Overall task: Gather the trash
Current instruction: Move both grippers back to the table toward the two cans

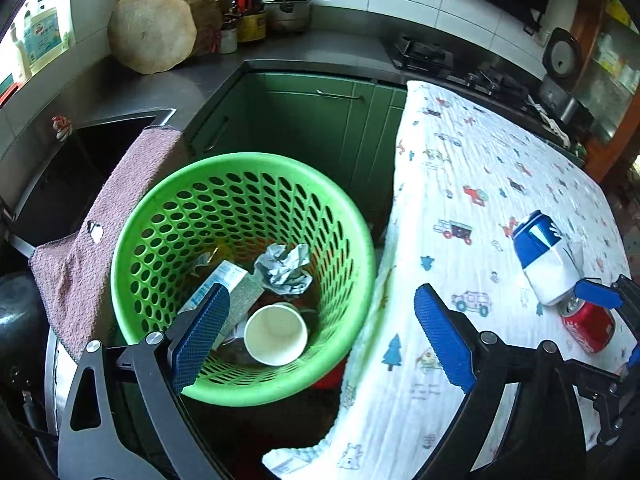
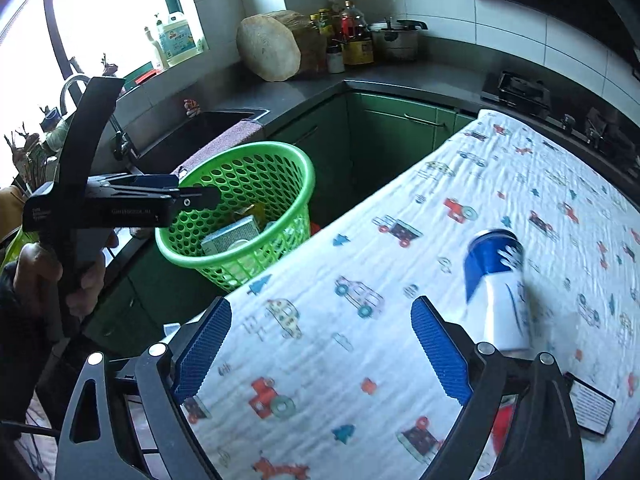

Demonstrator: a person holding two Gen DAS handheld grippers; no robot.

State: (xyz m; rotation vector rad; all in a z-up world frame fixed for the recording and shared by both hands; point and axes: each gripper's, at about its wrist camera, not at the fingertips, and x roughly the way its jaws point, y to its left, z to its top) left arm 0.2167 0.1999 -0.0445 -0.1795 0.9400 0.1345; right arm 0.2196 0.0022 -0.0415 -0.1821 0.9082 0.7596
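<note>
Basket (image 1: 132, 216) holds cup (image 1: 275, 334), carton, crumpled paper; two cans (image 1: 544, 256) left on bench. Both tongs (image 1: 320, 340) (image 2: 320, 348) released, empty.

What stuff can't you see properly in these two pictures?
- Red can: in the right wrist view, almost wholly hidden behind the right gripper.
- Blue and white can: blurred in the right wrist view, print unreadable.
- Carton in the green basket: partly covered by a left gripper finger in the left wrist view.
- Basket's bottom: blocked by its wall in the right wrist view.
</note>
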